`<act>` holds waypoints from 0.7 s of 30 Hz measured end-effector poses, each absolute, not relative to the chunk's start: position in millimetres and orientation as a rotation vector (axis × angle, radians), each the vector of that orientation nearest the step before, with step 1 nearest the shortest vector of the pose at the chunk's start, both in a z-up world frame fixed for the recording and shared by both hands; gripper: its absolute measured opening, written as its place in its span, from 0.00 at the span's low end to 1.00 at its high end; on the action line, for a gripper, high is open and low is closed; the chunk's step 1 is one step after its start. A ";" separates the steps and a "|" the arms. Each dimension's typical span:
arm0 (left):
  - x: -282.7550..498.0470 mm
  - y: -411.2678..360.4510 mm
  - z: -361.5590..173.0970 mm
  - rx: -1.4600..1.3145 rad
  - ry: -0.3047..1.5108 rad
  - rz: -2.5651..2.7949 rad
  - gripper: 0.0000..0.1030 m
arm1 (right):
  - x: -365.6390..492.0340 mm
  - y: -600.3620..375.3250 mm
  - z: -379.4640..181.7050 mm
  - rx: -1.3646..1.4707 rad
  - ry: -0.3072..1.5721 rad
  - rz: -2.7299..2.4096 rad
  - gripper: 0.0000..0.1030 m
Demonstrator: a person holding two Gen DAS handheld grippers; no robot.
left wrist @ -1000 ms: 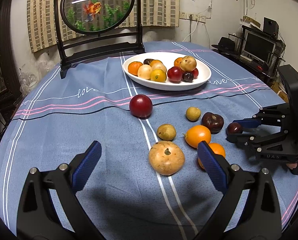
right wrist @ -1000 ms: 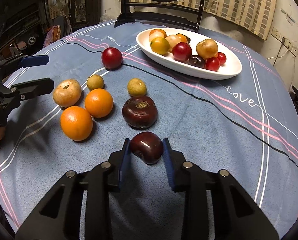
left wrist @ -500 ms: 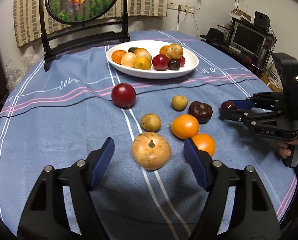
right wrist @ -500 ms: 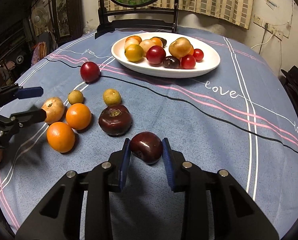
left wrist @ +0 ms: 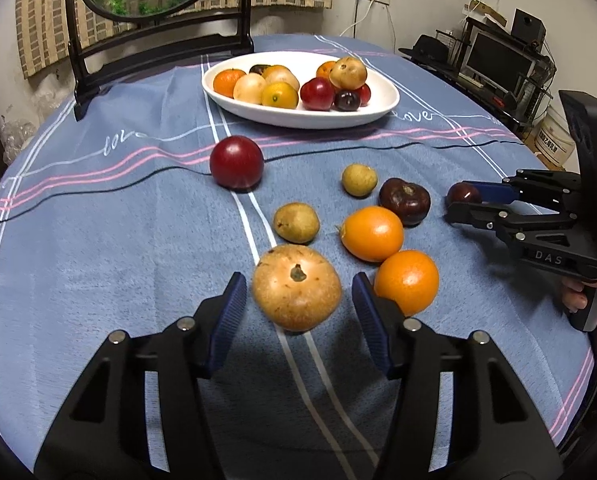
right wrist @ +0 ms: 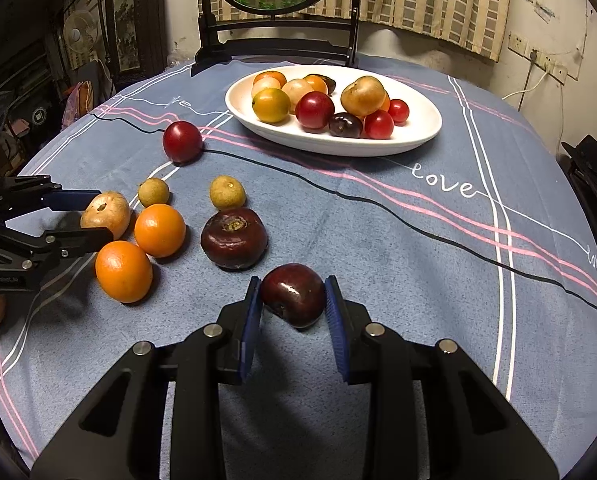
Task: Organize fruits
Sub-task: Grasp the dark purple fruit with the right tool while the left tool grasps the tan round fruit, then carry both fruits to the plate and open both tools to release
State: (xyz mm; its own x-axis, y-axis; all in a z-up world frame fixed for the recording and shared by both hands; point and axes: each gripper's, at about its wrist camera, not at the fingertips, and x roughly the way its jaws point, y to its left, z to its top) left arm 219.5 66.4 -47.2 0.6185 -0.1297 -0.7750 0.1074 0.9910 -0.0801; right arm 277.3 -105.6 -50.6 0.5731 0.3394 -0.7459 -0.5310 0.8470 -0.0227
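A white oval plate (left wrist: 382, 108) (right wrist: 426, 136) with several fruits stands at the far side of the blue tablecloth. My left gripper (left wrist: 296, 300) is open, its pads either side of a tan round fruit (left wrist: 296, 286) (right wrist: 106, 213) without touching it. My right gripper (right wrist: 293, 304) is shut on a dark red plum (right wrist: 293, 294) (left wrist: 462, 194) and holds it just above the cloth. Loose on the cloth lie two oranges (left wrist: 372, 233) (left wrist: 407, 282), a dark maroon fruit (left wrist: 405, 201) (right wrist: 234, 237), two small yellow-green fruits (left wrist: 296, 222) (left wrist: 359, 179) and a red plum (left wrist: 237, 162) (right wrist: 182, 142).
A dark wooden stand (left wrist: 158, 46) with an oval goldfish picture rises behind the plate. A desk with a monitor (left wrist: 498, 60) stands off the table to the right. The table edge curves close at the front and sides.
My left gripper has moved forward and narrowed around the tan fruit. My right gripper has lifted slightly with the plum still in it.
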 end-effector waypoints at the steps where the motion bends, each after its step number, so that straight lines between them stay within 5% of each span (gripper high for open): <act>1: 220.7 66.5 -48.6 -0.031 0.903 -0.140 0.49 | 276.7 -105.3 -50.2 -0.257 0.812 0.517 0.31; 21: 219.7 72.7 -46.8 -0.069 0.888 -0.140 0.44 | 272.8 -109.4 -41.5 -0.199 0.784 0.551 0.31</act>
